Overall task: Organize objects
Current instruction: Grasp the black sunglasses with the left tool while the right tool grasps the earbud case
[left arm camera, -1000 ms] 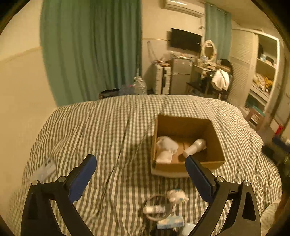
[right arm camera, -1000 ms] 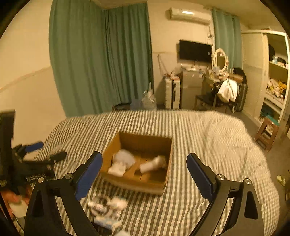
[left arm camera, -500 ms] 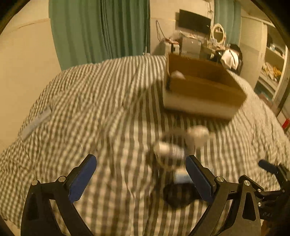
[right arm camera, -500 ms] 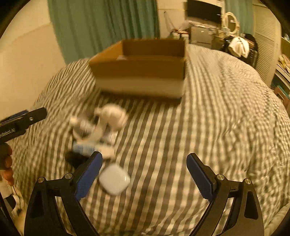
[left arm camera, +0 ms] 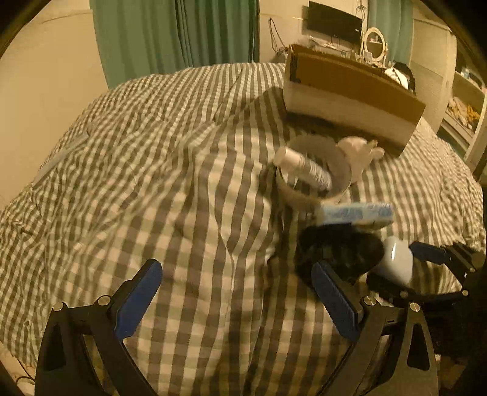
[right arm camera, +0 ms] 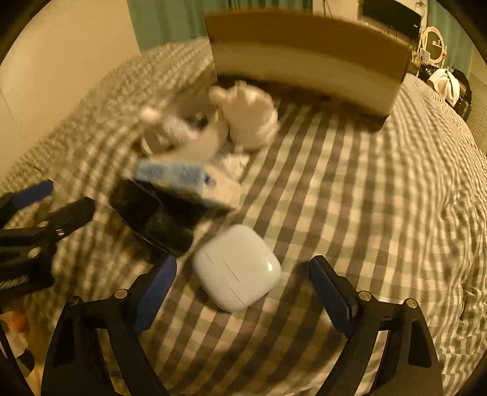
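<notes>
A cardboard box (right arm camera: 304,58) (left arm camera: 350,88) stands on the checked bedspread. In front of it lies a pile: a white plush toy (right arm camera: 249,115) (left arm camera: 356,152), a white tube (left arm camera: 304,167) across a ring of tape (left arm camera: 331,152), a blue and white packet (right arm camera: 185,179) (left arm camera: 353,213), a black pouch (right arm camera: 155,219) (left arm camera: 338,249) and a white earbud case (right arm camera: 237,271) (left arm camera: 395,262). My right gripper (right arm camera: 243,292) is open, with the earbud case between its fingers. My left gripper (left arm camera: 237,301) is open and empty over bare bedspread, left of the pile.
The bedspread (left arm camera: 182,152) is wrinkled and slopes away at its edges. Green curtains (left arm camera: 176,33), a wall-mounted TV (left arm camera: 334,21) and shelves (left arm camera: 465,100) stand beyond the bed. A flat white object (left arm camera: 61,155) lies at the bed's far left.
Both grippers have dropped low towards the bed and moved in on the pile. The right one now has the earbud case between its open fingers. The box now shows side-on.
</notes>
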Demonstrator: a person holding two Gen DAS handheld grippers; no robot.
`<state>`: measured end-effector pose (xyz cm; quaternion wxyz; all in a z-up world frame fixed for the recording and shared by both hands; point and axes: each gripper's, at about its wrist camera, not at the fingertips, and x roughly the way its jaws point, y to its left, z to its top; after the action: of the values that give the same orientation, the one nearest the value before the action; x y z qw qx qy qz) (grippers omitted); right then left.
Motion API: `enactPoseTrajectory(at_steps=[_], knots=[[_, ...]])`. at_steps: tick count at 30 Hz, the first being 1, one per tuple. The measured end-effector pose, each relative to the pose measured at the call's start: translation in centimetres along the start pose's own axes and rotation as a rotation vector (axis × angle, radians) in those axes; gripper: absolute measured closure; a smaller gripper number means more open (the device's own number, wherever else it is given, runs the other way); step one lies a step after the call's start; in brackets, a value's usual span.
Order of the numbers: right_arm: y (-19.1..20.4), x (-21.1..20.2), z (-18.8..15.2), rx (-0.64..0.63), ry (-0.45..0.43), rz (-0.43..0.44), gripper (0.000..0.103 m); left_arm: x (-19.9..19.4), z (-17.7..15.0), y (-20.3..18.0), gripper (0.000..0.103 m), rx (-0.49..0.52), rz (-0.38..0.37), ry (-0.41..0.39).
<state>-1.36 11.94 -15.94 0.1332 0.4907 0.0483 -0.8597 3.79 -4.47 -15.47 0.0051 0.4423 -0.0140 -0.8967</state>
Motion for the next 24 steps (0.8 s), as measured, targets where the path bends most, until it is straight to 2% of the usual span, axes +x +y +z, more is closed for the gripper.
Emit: enactPoseTrajectory(at_steps=[1,4,9,14,20,22,24], knots=[[0.0,0.2,0.0,-0.009,0.003,-0.004,0.029,0.3,-0.1,-0.1,0.002,-0.003,-0.007,0.007],[-0.8,-0.1,0.2,0.012,-0.014,0.020,0.046,1.0,-0.6,-0.8,0.002,-0.008,-0.027,0.013],[-2.7,-1.4,1.1,0.041,-0.089,-0.009,0.046,1.3,-0.9,-3.0,0.002,0.020,-0.089,-0.011],[-5.8,-2.1,1.3,0.110,-0.117,-0.045,0.046,2.4,-0.4,-5.5,0.002,0.037,-0.140,0.002],[-7.5,-1.5,1.0,0.182,-0.114,-0.017,0.046,4.3,0.8,-7.0,0.002,0.039,-0.119,-0.002],[-7.2,-1.7,0.7,0.171,-0.118,-0.020,0.046,4.7,0.9,-6.7,0.006,0.017,-0.121,0.009],[-7.0,-1.9,0.7,0.164,-0.121,-0.017,0.046,5.0,0.6,-6.3,0.026,-0.004,-0.144,0.033]])
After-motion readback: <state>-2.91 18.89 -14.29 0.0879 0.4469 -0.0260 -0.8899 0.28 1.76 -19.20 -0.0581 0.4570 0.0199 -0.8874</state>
